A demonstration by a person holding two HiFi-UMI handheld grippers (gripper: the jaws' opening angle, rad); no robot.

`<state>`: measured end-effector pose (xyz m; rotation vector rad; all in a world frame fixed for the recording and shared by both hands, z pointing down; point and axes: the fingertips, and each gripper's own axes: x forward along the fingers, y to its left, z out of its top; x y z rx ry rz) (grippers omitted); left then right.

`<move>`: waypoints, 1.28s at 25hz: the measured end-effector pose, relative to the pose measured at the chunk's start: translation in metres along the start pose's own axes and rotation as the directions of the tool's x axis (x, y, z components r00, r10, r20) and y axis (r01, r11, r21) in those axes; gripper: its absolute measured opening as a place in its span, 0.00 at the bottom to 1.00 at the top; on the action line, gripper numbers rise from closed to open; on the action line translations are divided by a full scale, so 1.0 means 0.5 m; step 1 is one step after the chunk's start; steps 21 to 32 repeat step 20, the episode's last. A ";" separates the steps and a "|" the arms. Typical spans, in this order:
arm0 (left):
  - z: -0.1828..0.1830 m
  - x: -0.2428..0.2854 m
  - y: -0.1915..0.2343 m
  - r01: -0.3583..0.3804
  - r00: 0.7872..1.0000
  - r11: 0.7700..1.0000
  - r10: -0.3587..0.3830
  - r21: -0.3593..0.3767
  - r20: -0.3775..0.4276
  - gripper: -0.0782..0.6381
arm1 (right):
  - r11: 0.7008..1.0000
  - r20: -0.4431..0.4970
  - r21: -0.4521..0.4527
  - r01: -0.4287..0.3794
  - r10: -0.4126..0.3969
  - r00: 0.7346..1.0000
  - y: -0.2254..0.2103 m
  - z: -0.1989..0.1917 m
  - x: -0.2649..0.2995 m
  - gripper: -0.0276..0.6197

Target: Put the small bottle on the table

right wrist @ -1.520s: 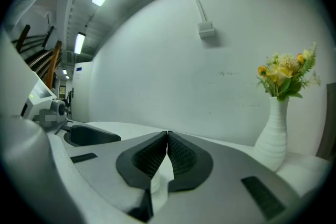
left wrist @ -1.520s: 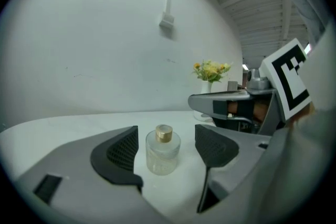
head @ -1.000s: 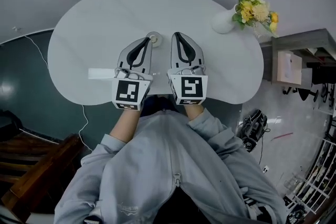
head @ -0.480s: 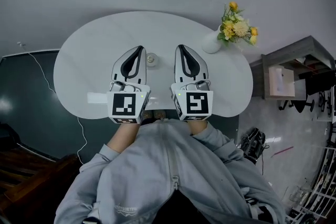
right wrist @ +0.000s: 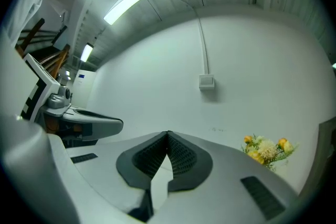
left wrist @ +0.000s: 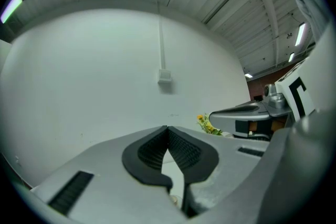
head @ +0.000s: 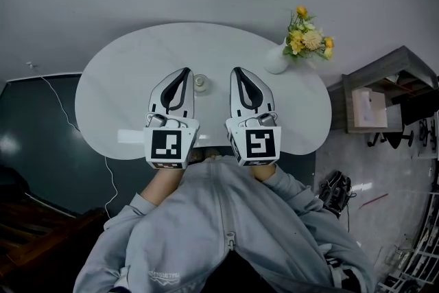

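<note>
The small bottle (head: 200, 84), clear with a pale cap, stands upright on the white oval table (head: 116, 79) in the head view, in the gap between my two grippers. My left gripper (head: 185, 70) is just left of the bottle, apart from it, shut with nothing in it. My right gripper (head: 236, 69) is to the bottle's right, also shut and empty. In the left gripper view the black pads (left wrist: 181, 150) meet at the tip of the left gripper (left wrist: 167, 127). In the right gripper view the right gripper (right wrist: 168, 133) is likewise closed tip to tip.
A white vase (head: 276, 62) with yellow flowers (head: 306, 38) stands at the table's far right; the flowers (right wrist: 265, 149) also show in the right gripper view. A white strip (head: 130, 136) lies near the front left edge. A grey cabinet (head: 384, 89) stands right of the table. A white wall is ahead.
The view has pulled back and shifted. The bottle, beside the left gripper's tip a second ago, now shows between the two grippers a little behind their tips. Both grippers stay shut.
</note>
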<state>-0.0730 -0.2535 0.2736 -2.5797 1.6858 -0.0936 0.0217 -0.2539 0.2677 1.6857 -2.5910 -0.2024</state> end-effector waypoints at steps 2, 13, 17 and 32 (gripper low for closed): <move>-0.002 0.001 -0.001 0.003 1.000 1.000 -0.003 -0.001 -0.003 0.12 | 1.000 0.001 0.000 0.003 -0.003 1.000 -0.005 0.002 -0.001 0.08; -0.009 -0.006 0.016 -0.011 1.000 1.000 0.010 -0.016 -0.010 0.12 | 1.000 0.002 0.008 -0.009 0.009 1.000 0.013 0.006 0.003 0.08; -0.011 -0.004 0.017 -0.009 1.000 1.000 0.009 -0.016 -0.008 0.12 | 1.000 0.003 0.007 -0.006 0.006 1.000 0.011 0.003 0.008 0.08; -0.010 -0.002 0.015 -0.007 1.000 1.000 0.006 -0.015 -0.008 0.12 | 1.000 0.003 0.008 -0.005 0.005 1.000 0.011 0.001 0.011 0.08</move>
